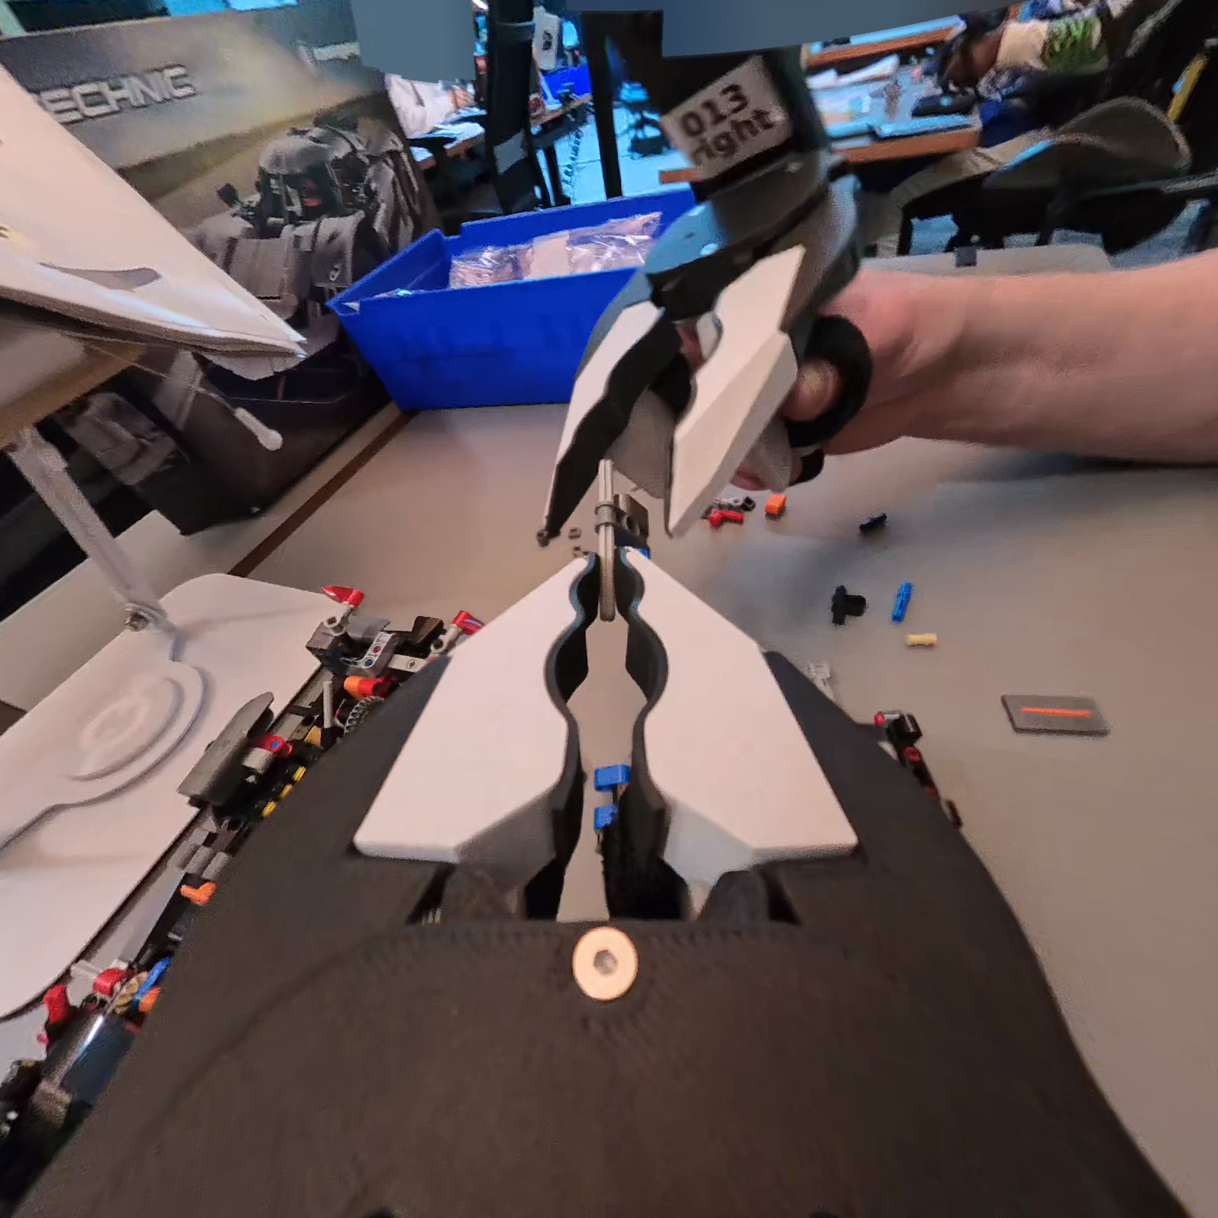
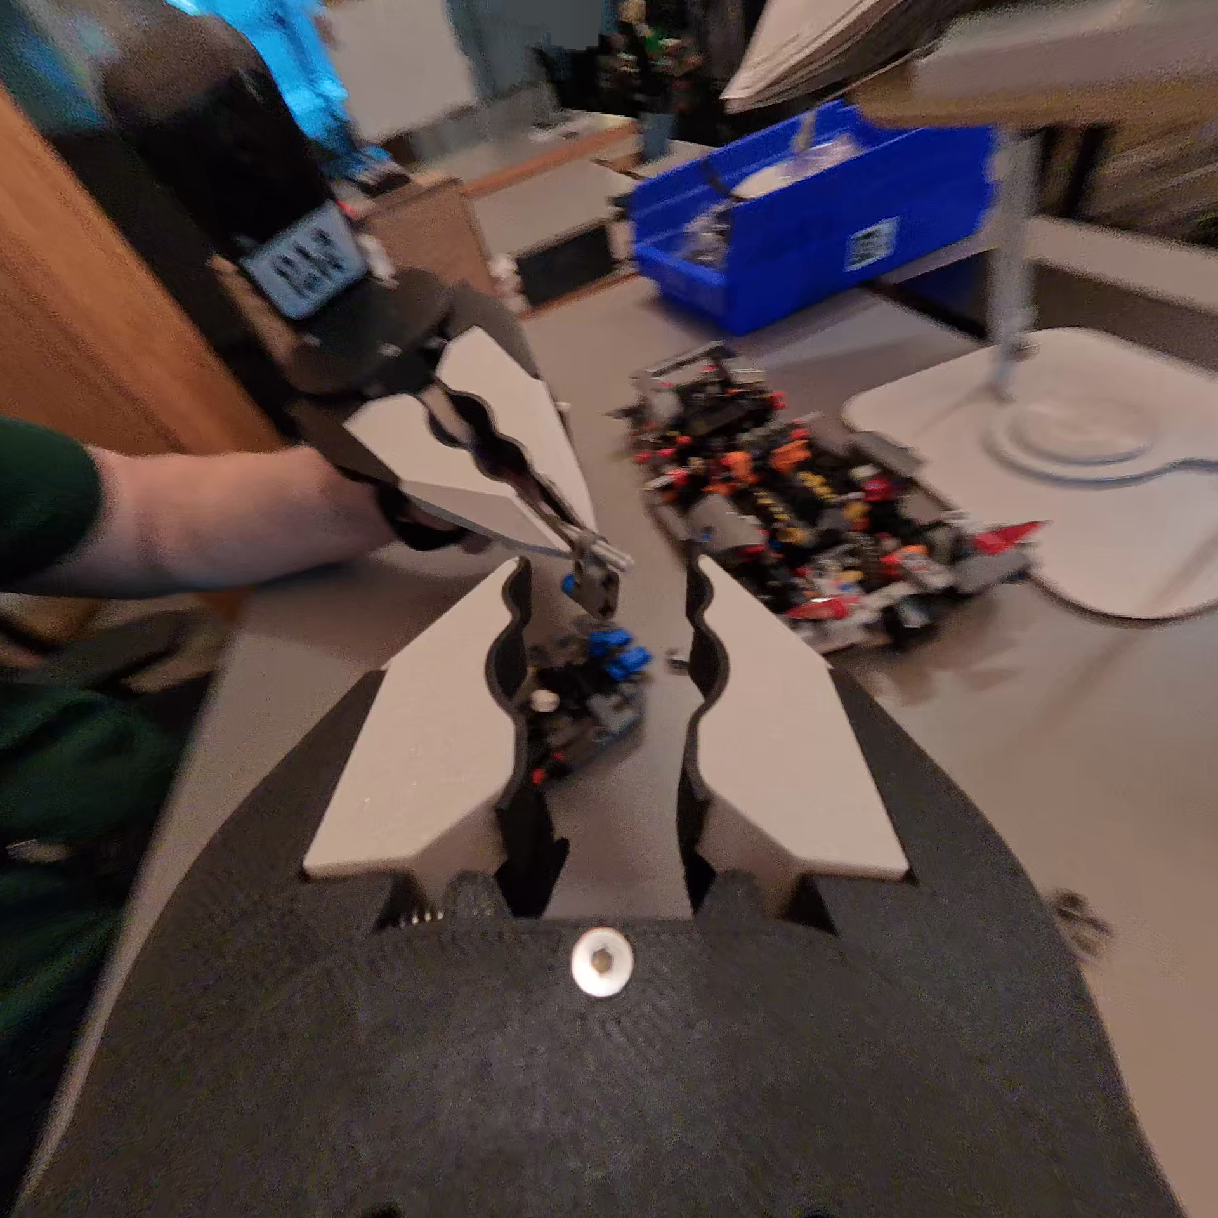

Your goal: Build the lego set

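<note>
Lego car body, long and already thick with black, grey, red and orange pieces, lies on the tabletop and looks far along but not done. It has no outer shell that can be seen. Just beside the car body, toward the person, sits a smaller built block with blue pins, not joined to it.

Past the car body stands a blue bin with bags inside, likely more parts.

Loose bits lie well apart from the car body: a blue pin, a black piece, a tan piece and a flat grey tile.

The left hand-held gripper is clenched on a thin grey axle that carries a small dark part. The right hand-held gripper is spread wide and holds nothing, right above the axle. The right view is blurry, so the tiny part is hard to name. Much small fitting is still left.
</note>
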### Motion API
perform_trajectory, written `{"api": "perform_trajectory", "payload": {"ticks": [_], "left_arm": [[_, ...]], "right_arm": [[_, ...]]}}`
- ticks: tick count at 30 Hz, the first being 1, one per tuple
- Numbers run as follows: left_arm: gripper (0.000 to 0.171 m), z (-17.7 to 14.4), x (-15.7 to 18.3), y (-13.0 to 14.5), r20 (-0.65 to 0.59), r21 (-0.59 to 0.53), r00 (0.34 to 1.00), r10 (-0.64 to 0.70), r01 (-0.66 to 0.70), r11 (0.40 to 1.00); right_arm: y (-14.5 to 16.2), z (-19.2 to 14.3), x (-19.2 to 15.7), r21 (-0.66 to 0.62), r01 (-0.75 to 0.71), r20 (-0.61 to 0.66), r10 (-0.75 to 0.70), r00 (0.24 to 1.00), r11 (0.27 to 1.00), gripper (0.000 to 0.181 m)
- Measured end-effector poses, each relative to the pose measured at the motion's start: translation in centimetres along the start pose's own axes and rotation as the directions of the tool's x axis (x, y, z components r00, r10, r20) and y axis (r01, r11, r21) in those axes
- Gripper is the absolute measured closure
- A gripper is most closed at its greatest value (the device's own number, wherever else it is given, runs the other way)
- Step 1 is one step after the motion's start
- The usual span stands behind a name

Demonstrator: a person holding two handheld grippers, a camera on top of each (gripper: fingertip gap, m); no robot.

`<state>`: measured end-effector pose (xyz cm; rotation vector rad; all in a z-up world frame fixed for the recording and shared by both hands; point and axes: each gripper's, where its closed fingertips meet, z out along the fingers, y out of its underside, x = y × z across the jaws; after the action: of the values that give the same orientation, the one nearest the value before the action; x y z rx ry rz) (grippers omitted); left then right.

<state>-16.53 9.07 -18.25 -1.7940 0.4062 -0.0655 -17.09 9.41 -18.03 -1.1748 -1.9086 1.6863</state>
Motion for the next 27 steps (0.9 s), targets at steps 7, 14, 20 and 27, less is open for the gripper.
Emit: {"api": "perform_trajectory", "payload": {"ticks": [7,14,20,27], "left_arm": [[0.17,0.9,-1.0,-0.3,0.034,0.046,0.972,-0.231,0.229,0.972],[0.169,1.2,-0.8,0.1,-0.028,0.071,0.937,-0.347,0.348,0.935],[0.166,1.0,-0.9,-0.1,-0.057,0.085,0.929,-0.367,0.371,0.925],[0.147,0.4,-1.5,-0.1,-0.073,0.102,0.931,-0.359,0.365,0.925]], "right_arm": [[-0.2,-0.1,2.2,-0.188,0.362,-0.382,-0.408,0.83,0.913,0.132],[0.5,0.2,2.5,-0.282,0.431,-0.413,-0.514,0.752,0.857,0.142],[0.3,-0.1,2.5,-0.274,0.435,-0.422,-0.514,0.747,0.858,0.143],[-0.7,-1.0,2.8,-0.213,0.435,-0.453,-0.483,0.749,0.875,0.143]]}}
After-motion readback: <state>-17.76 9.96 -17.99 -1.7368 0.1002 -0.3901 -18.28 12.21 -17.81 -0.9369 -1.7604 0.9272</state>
